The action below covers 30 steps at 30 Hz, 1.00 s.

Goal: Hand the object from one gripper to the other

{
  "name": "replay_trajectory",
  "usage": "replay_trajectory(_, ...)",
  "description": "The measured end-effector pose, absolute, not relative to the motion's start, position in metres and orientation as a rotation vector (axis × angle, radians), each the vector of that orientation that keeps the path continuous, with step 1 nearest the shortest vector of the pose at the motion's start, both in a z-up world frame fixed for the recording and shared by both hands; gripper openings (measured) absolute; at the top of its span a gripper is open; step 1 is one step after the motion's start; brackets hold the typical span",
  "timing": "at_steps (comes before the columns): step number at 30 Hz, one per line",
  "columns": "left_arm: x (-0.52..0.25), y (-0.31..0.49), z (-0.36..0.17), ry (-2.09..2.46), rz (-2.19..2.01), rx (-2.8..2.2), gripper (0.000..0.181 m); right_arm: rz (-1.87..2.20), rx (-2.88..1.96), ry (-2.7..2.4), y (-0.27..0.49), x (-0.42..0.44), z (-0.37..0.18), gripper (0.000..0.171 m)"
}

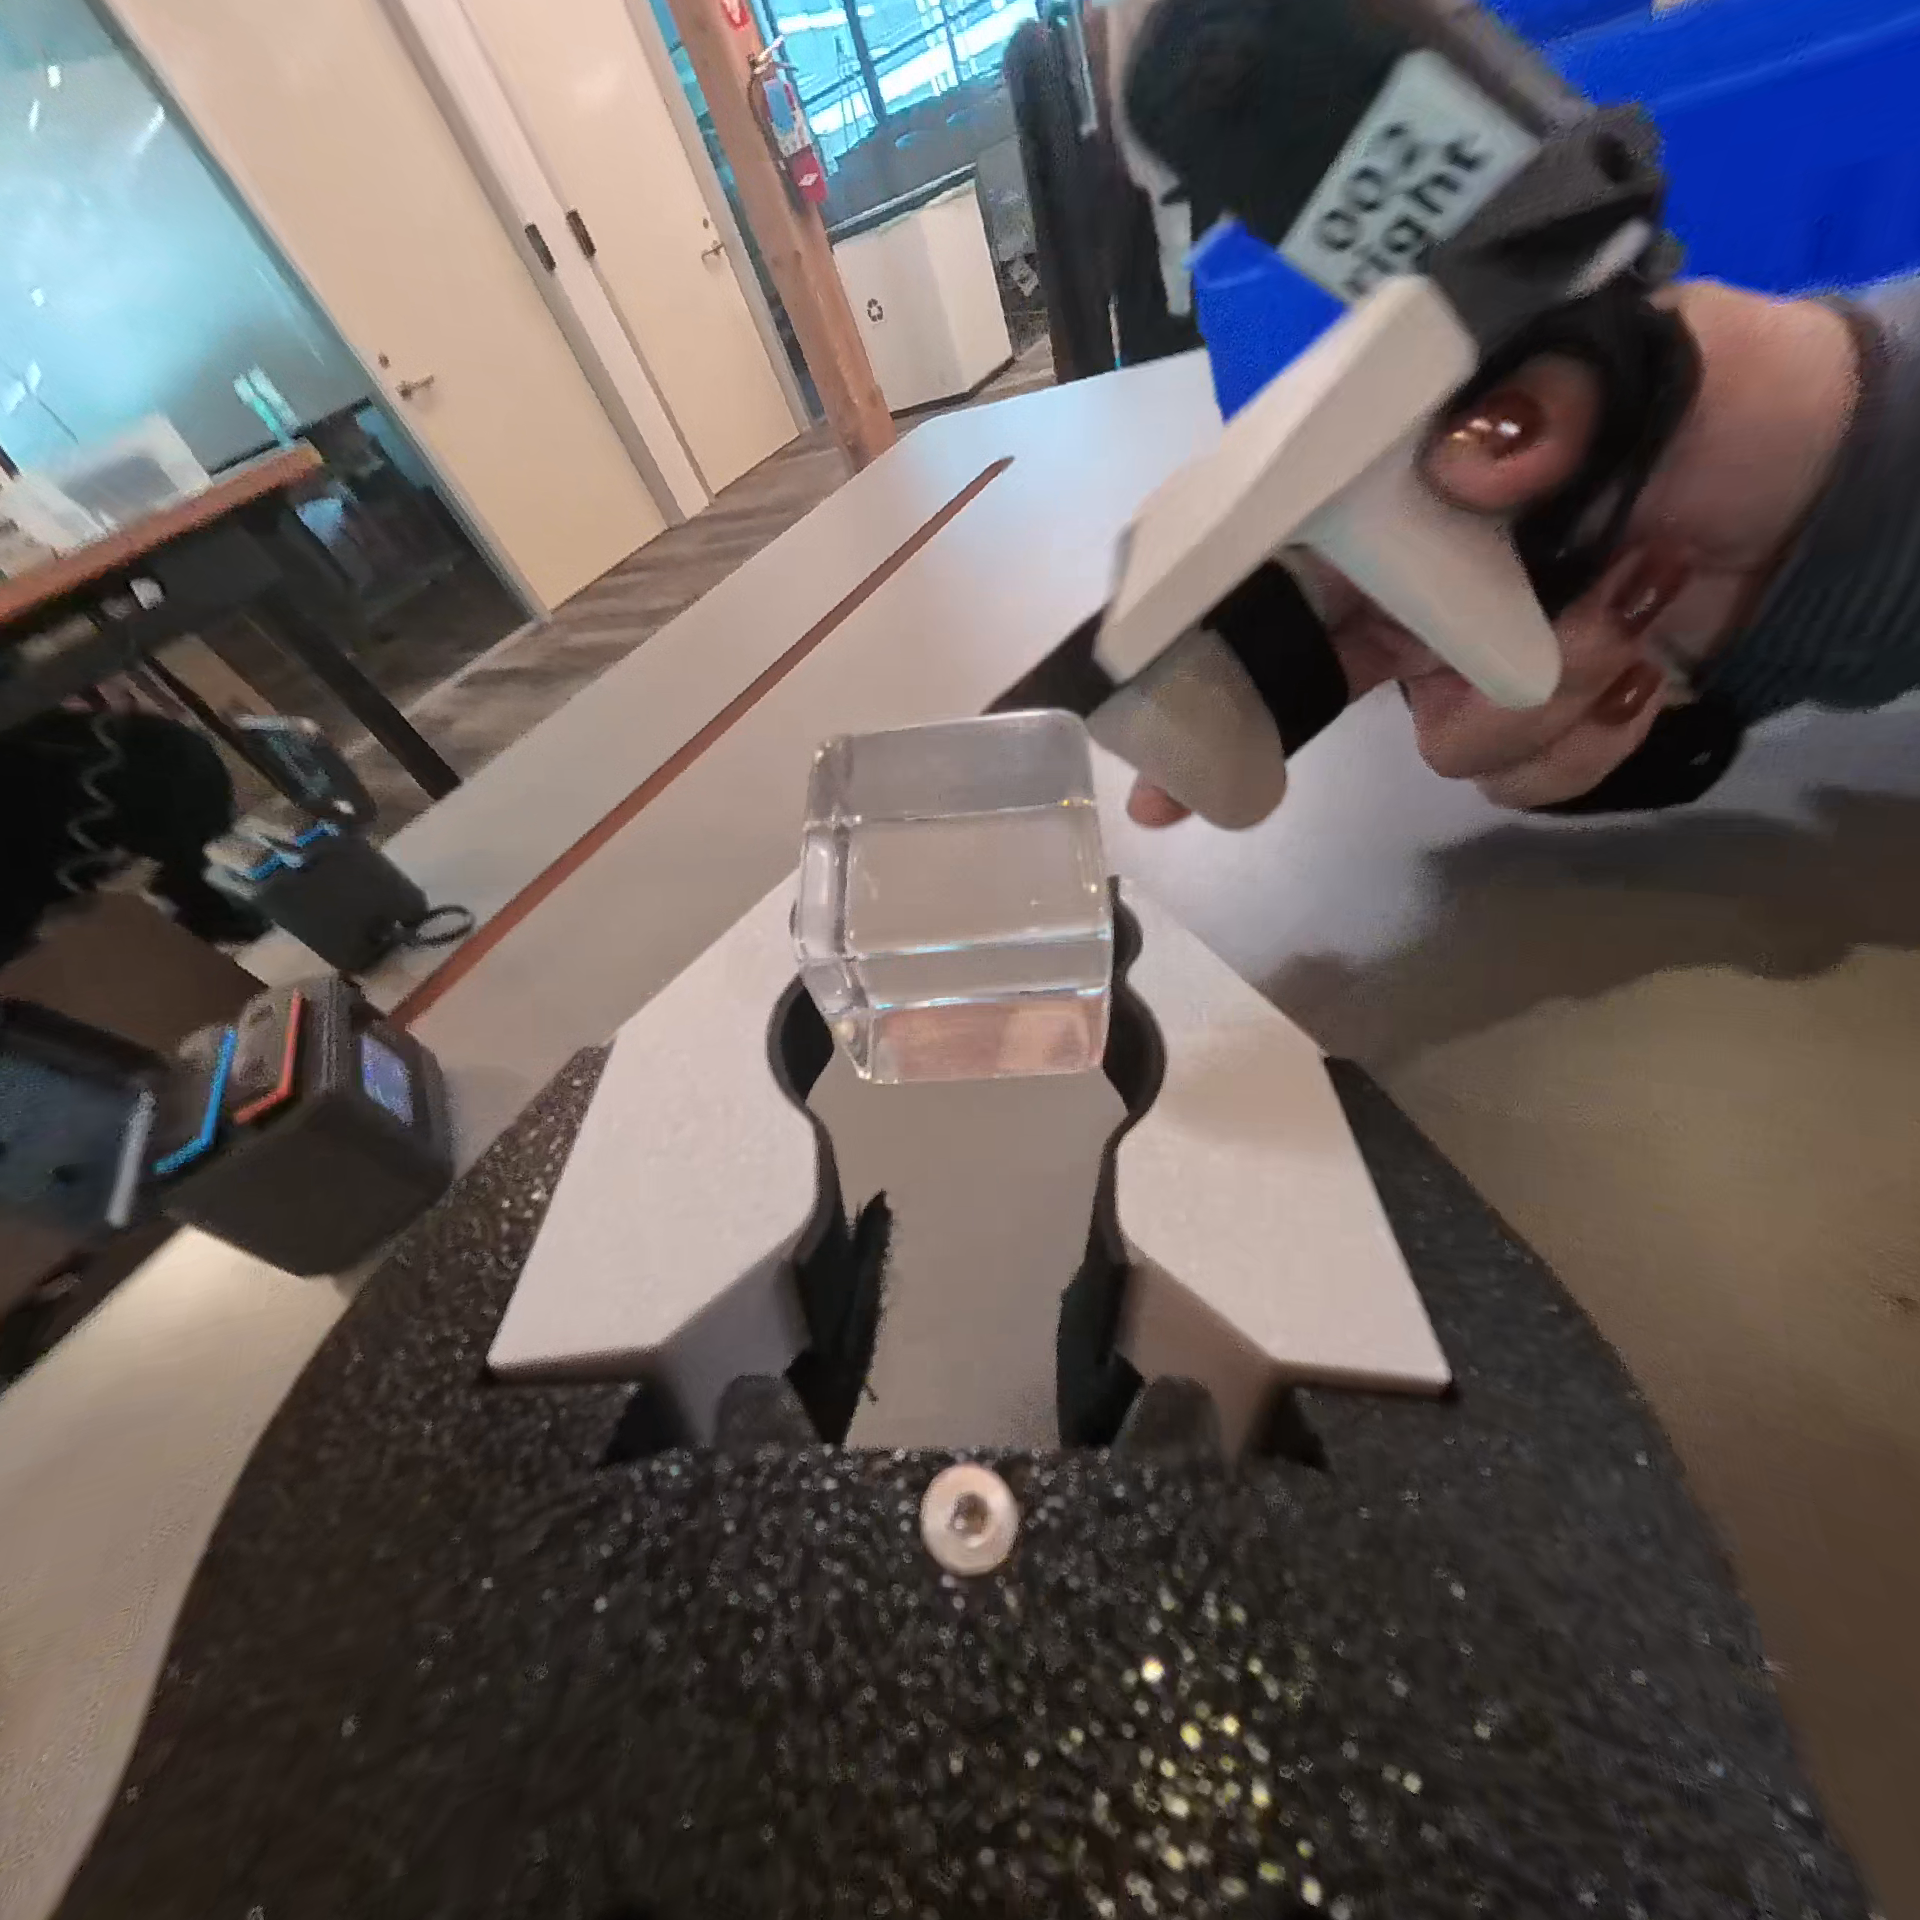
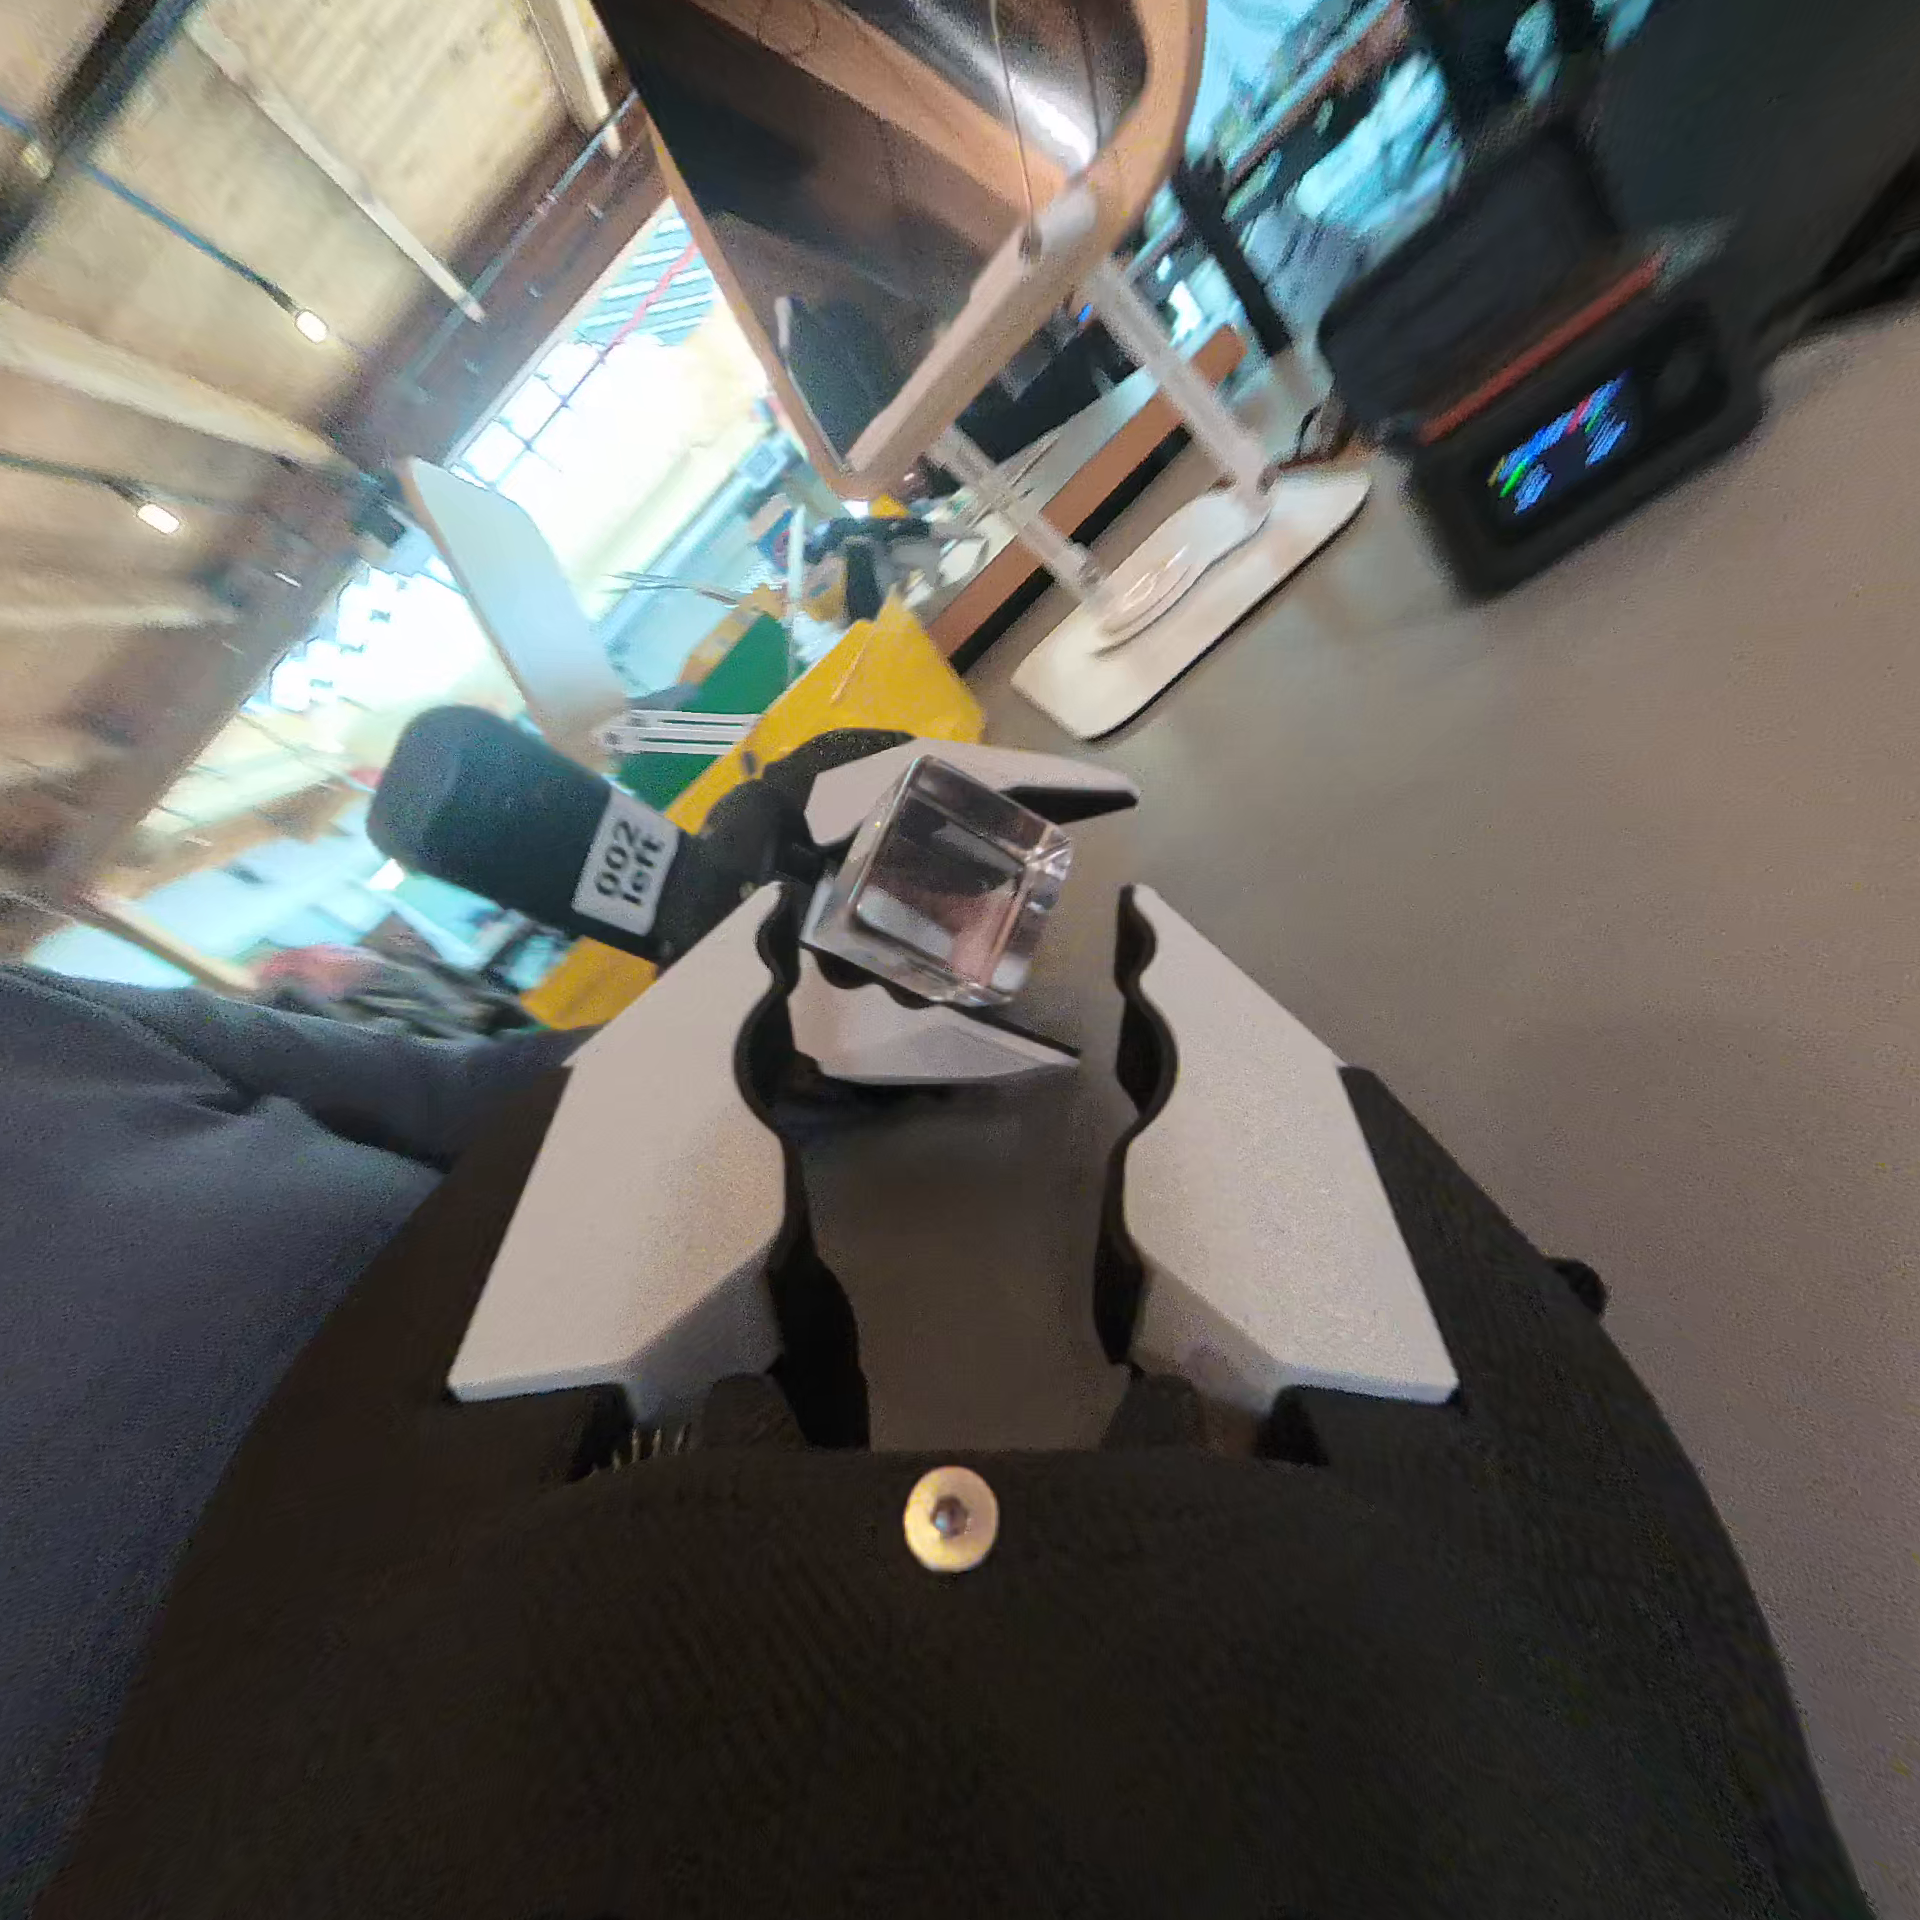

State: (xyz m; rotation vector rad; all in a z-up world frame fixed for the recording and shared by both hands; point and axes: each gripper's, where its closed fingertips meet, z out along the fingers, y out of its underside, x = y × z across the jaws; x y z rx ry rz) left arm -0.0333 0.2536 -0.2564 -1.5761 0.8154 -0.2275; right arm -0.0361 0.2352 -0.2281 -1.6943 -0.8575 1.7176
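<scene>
A clear cube (image 1: pixel 961 862) is clamped between the white fingertips of my left gripper (image 1: pixel 956 914), held above the grey table (image 1: pixel 1579 1195). My right gripper (image 1: pixel 1127 675), in a person's hand, hangs just up and right of the cube, its tip close to the cube's top corner. In the right wrist view my right gripper (image 2: pixel 954 899) is open, its fingers standing either side of the cube (image 2: pixel 935 883) without touching it. The left gripper (image 2: pixel 1029 920) comes in from the left, its two fingers above and below the cube.
A black device with a lit screen (image 1: pixel 312 1122) sits on the table at the left, and also shows in the right wrist view (image 2: pixel 1558 447). A white stand base (image 2: pixel 1195 592) and a yellow bin (image 2: pixel 883 686) lie beyond. The table's edge (image 1: pixel 707 727) runs along the left.
</scene>
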Motion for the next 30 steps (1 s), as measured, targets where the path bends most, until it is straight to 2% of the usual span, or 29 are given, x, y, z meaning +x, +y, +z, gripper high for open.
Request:
replay_trajectory(3,-0.043,0.256,-0.244,0.654,-0.437,-1.598,0.049,1.428,-1.478,-0.926,0.25,-0.022,-0.215,0.075)
replay_trajectory(11,-0.041,0.234,-0.194,0.282,-1.402,-1.39,0.049,0.549,-0.868,-1.164,0.219,-0.029,-0.194,0.076)
replay_trajectory(15,-0.034,0.225,-0.183,0.122,-1.815,-1.281,0.049,0.282,-0.756,-1.17,0.209,-0.044,-0.194,0.075)
replay_trajectory(19,-0.02,0.219,-0.182,0.051,-1.997,-1.233,0.048,0.18,-0.729,-1.169,0.206,-0.052,-0.196,0.064)
replay_trajectory(22,-0.004,0.211,-0.186,0.091,-2.016,-1.265,0.048,0.167,-0.758,-1.159,0.209,-0.055,-0.198,0.059)
replay_trajectory(25,0.004,0.208,-0.191,0.11,-2.019,-1.295,0.05,0.164,-0.789,-1.14,0.213,-0.053,-0.198,0.046)
replay_trajectory(29,0.001,0.209,-0.19,0.159,-1.995,-1.3,0.055,0.267,-0.868,-1.138,0.217,-0.051,-0.2,0.046)
replay_trajectory(30,-0.004,0.21,-0.189,0.171,-1.967,-1.3,0.068,0.307,-0.9,-1.125,0.221,-0.048,-0.2,0.045)
